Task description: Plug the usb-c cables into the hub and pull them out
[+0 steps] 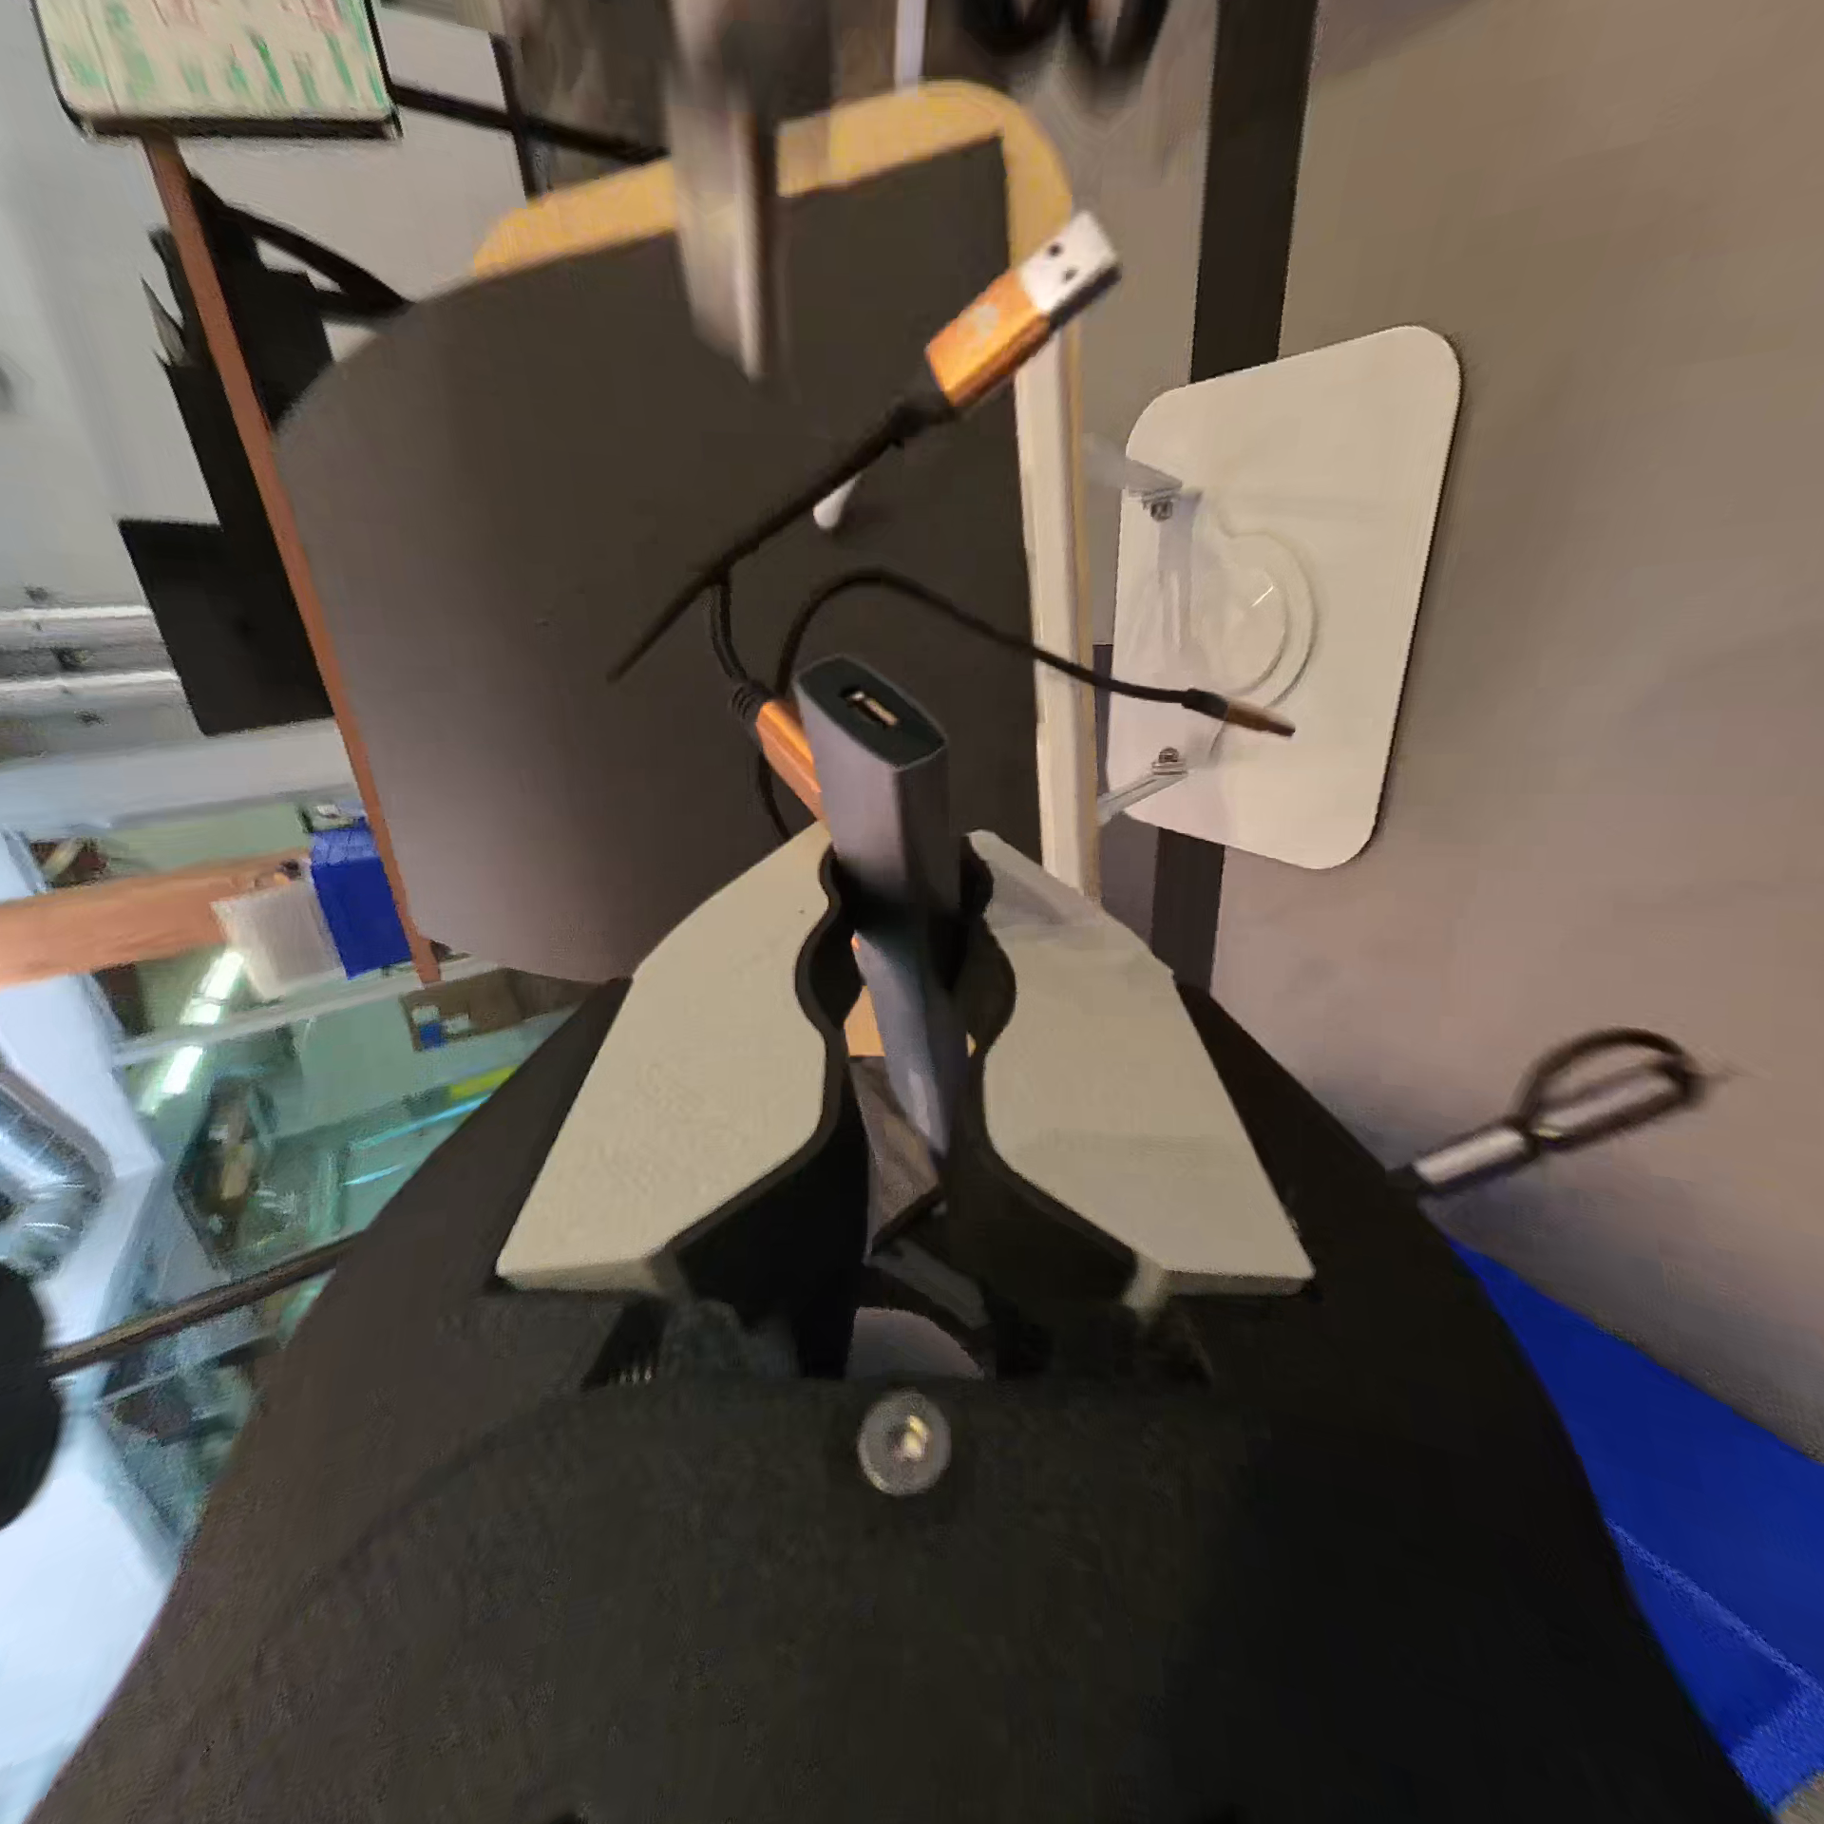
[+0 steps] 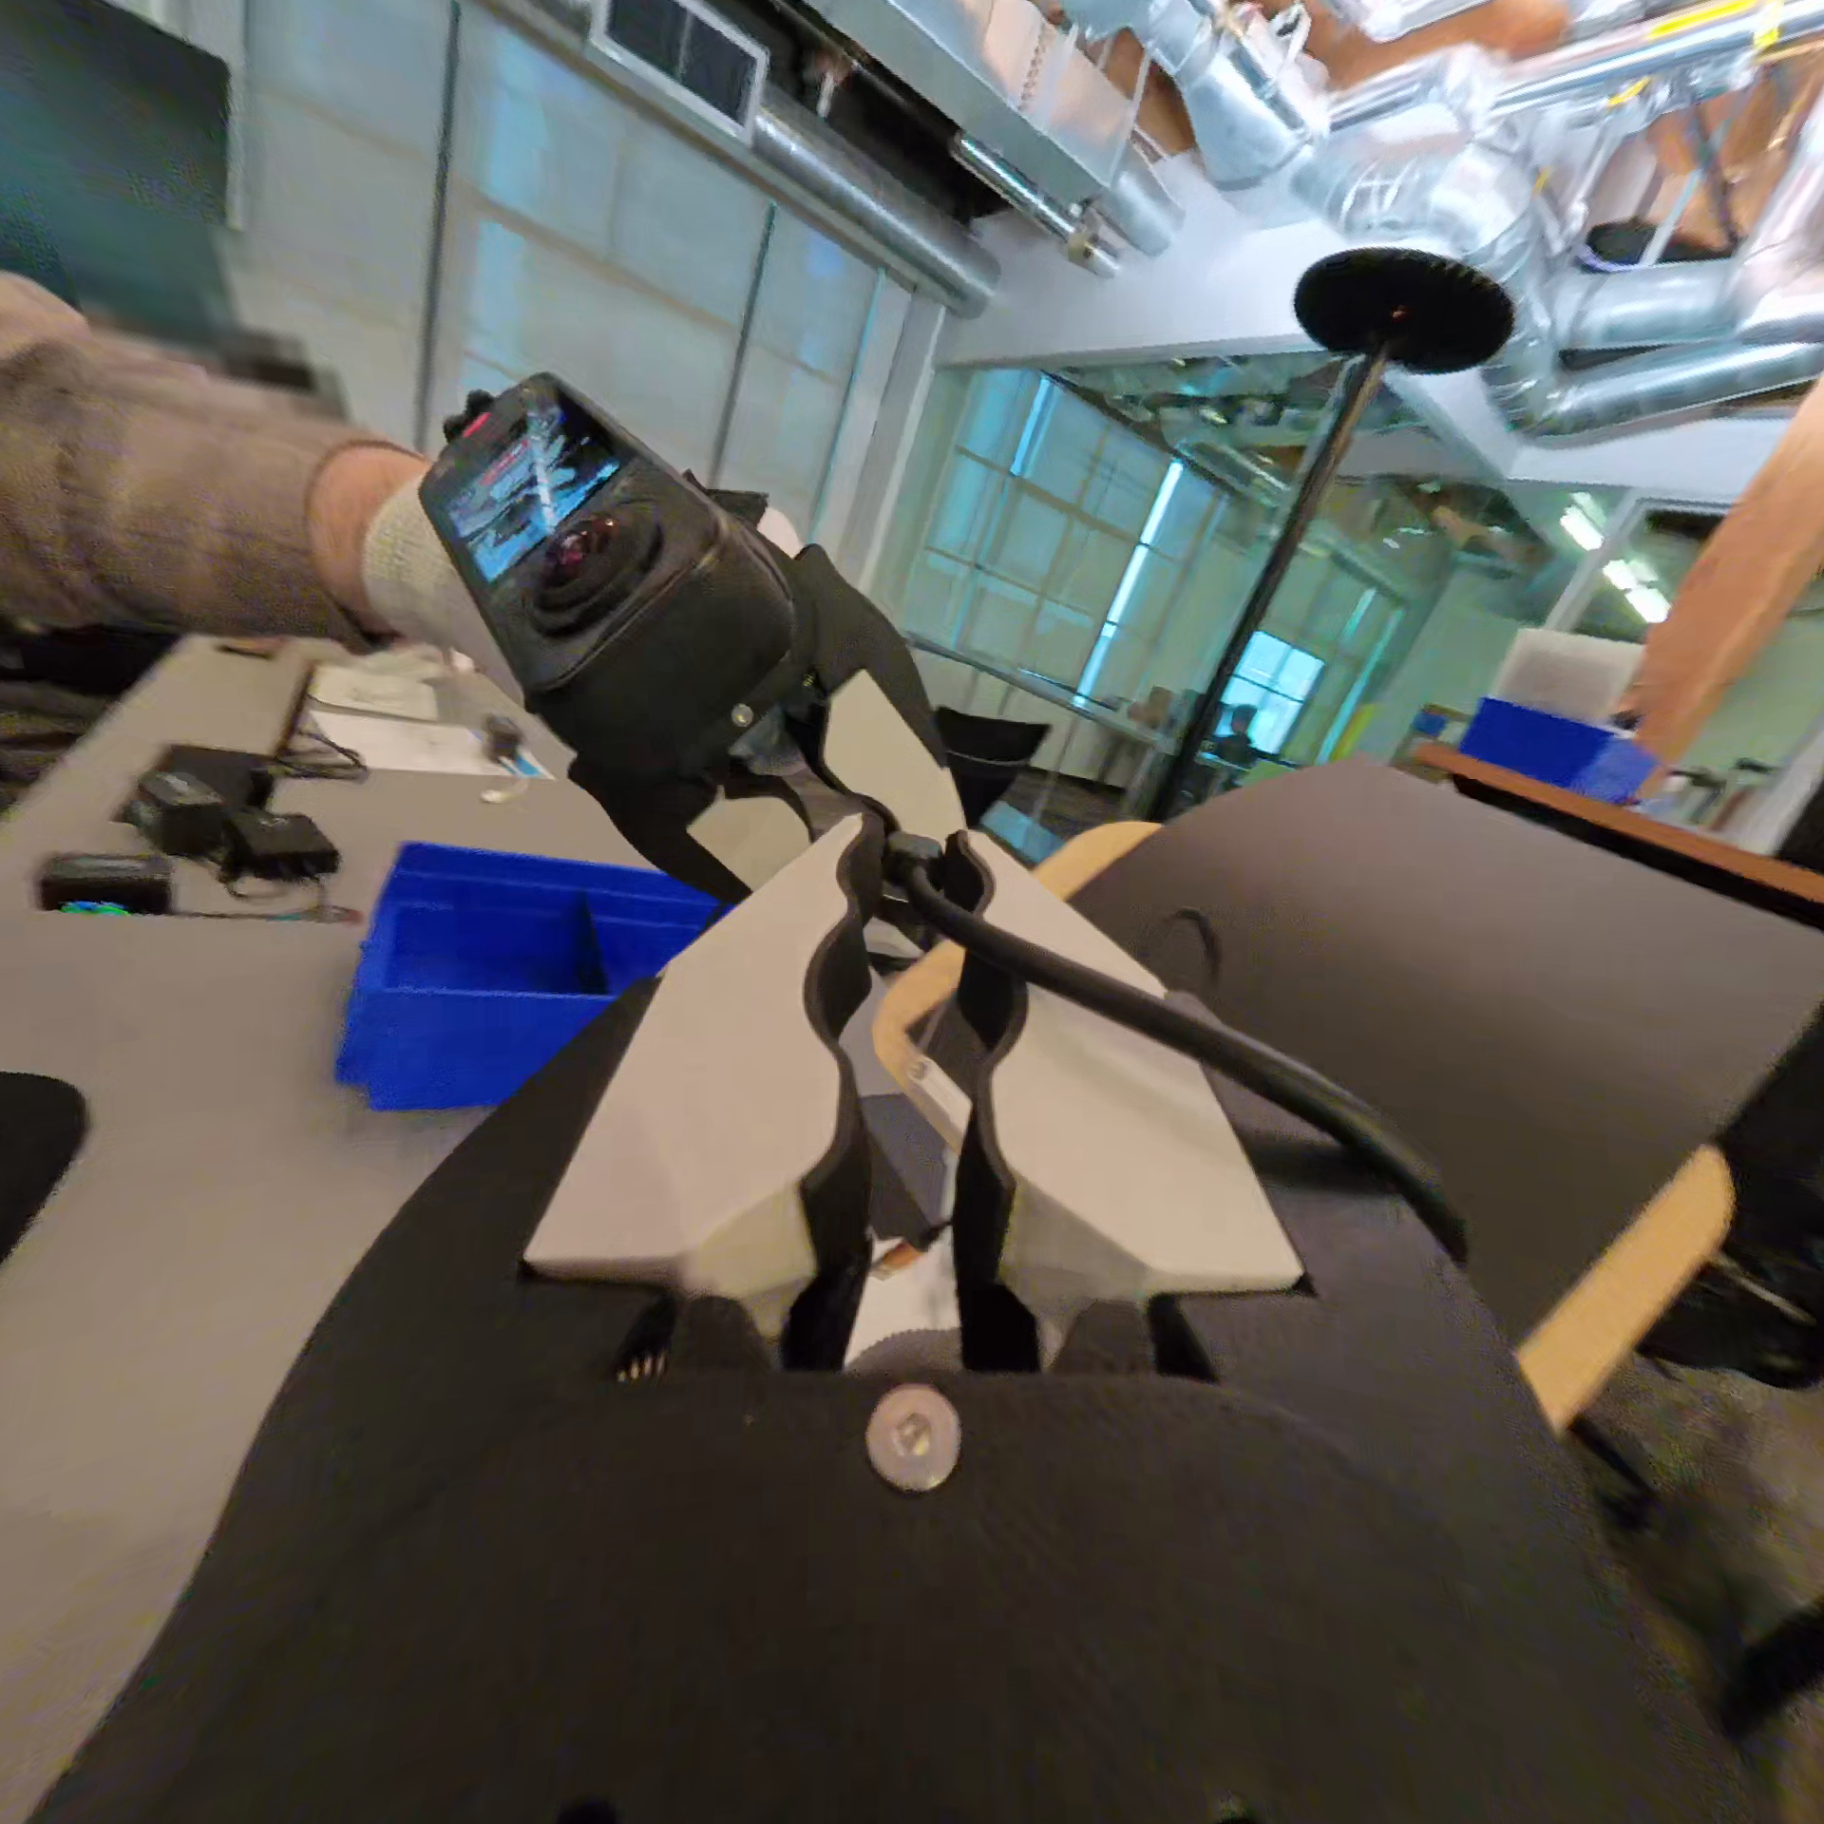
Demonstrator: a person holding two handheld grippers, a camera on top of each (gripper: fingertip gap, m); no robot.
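Observation:
In the left wrist view my left gripper (image 1: 903,878) is shut on a slim grey hub (image 1: 874,780), whose free end with an open port points away from me. An orange plug (image 1: 785,750) sits against the hub's left side. Its thin black cable leads off to an orange-and-silver plug (image 1: 1026,306) hanging in the air. In the right wrist view my right gripper (image 2: 913,859) is shut on the plug of a thick black cable (image 2: 1135,997), which trails off to the right. The left gripper (image 2: 849,819) meets it tip to tip there, and the hub is hidden.
A black chair with a wooden rim (image 2: 1481,967) stands behind the grippers. On the grey table are a blue bin (image 2: 494,967), several black boxes (image 2: 227,829), a white plate with a clear holder (image 1: 1283,592) and a looped cable with a grey end (image 1: 1559,1105). A sleeved arm (image 2: 148,513) holds the left gripper. Left tips to right tips: about 12 centimetres.

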